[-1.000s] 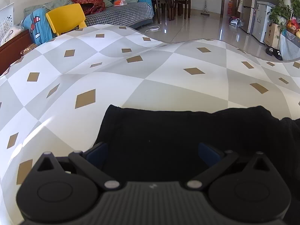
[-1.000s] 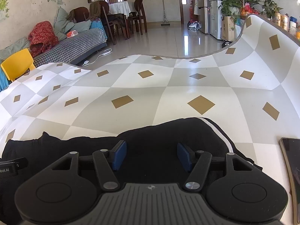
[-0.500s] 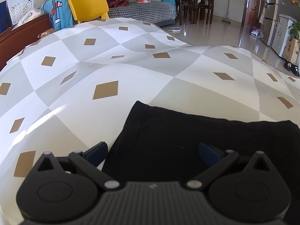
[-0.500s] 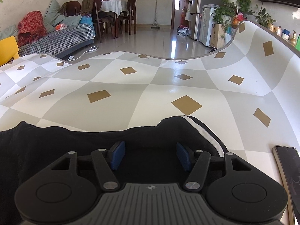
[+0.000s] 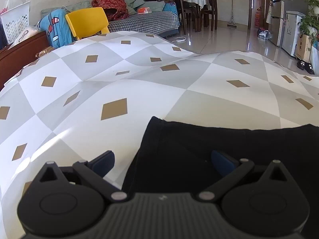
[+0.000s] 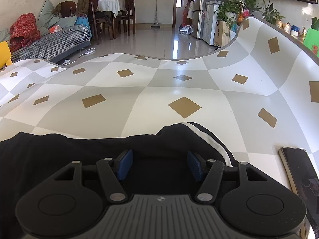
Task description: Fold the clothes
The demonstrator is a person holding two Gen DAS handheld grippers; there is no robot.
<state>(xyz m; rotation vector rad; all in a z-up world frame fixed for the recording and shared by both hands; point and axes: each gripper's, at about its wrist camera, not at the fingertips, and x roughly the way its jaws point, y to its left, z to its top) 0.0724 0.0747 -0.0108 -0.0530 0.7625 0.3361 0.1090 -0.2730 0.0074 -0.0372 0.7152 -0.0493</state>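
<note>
2 open claws (image 5: 162, 160) (image 6: 160, 165) over black garment (image 5: 219, 143).

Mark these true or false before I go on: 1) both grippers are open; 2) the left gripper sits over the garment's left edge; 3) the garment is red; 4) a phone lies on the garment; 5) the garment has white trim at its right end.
1) True: the left gripper and right gripper both stand open, nothing clamped.
2) True: one finger is over the tablecloth, the other over the black garment.
3) False: it is black.
4) False: the phone lies on the tablecloth beside the garment's right end.
5) True: the white trim runs along that end.
</note>
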